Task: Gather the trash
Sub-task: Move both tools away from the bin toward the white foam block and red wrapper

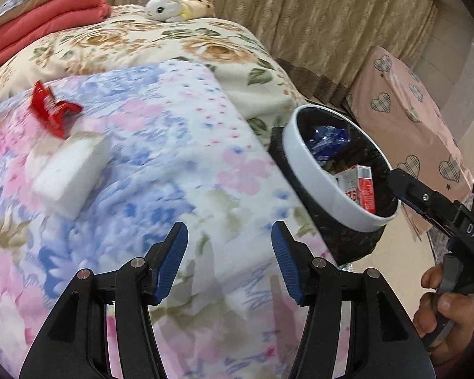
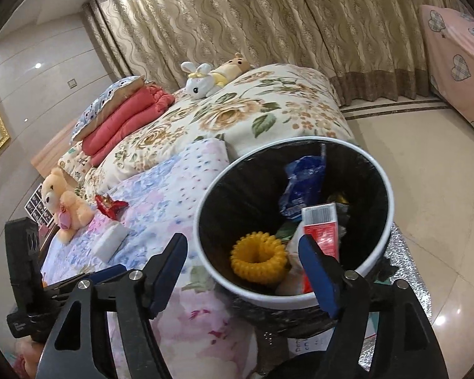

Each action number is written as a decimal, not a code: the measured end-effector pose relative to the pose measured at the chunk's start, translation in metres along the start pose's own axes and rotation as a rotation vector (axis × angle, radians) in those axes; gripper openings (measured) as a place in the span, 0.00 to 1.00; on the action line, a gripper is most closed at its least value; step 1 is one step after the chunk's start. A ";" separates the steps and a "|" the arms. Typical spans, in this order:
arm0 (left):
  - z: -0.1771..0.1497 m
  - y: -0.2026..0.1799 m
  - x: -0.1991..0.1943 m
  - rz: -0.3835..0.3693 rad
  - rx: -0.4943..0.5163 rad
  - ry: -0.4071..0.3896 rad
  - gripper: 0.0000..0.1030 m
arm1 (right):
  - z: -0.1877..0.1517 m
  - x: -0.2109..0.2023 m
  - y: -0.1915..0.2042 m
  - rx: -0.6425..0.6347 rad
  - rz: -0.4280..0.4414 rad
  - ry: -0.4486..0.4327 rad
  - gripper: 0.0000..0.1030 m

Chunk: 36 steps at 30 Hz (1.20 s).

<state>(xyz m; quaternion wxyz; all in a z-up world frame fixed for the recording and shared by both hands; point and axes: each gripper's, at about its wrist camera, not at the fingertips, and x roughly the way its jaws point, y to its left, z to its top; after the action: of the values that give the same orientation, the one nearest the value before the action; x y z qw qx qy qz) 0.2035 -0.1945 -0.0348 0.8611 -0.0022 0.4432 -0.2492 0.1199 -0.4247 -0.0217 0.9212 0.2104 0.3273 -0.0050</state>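
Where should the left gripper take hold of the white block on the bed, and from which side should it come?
Probably across the white block's short width, coming down from above with the left gripper. It lies flat on the soft blanket, long sides free; the red wrapper crowds its far end.

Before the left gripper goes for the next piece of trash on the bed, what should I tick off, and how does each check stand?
1. Left gripper empty, fingers apart: ok.
2. Right gripper empty, over the trash bin: ok.
3. Trash left on the bed: red wrapper and white block both uncollected: not ok.
4. Path across the floral blanket to the red wrapper free of obstacles: ok.
5. Trash bin has room above the yellow coil and red and white box: ok.
6. Whether the white block counts as trash: cannot tell.
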 end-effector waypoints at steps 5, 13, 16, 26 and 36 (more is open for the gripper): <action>-0.008 0.017 -0.008 0.016 -0.034 -0.009 0.55 | -0.004 0.001 0.015 -0.023 0.018 0.003 0.80; -0.018 0.041 -0.022 0.046 -0.075 -0.025 0.56 | -0.015 0.008 0.044 -0.063 0.061 0.032 0.84; -0.022 0.051 -0.028 0.064 -0.090 -0.033 0.57 | -0.018 0.010 0.055 -0.077 0.077 0.042 0.84; -0.034 0.083 -0.041 0.112 -0.139 -0.047 0.58 | -0.029 0.022 0.089 -0.114 0.130 0.080 0.85; -0.033 0.107 -0.048 0.166 -0.170 -0.070 0.64 | -0.035 0.040 0.114 -0.138 0.163 0.117 0.86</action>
<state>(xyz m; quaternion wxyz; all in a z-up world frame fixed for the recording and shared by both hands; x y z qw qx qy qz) 0.2014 -0.0727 -0.0425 0.8904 -0.0472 0.4311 -0.1386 0.1465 -0.3020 -0.0265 0.9100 0.1724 0.3621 0.1048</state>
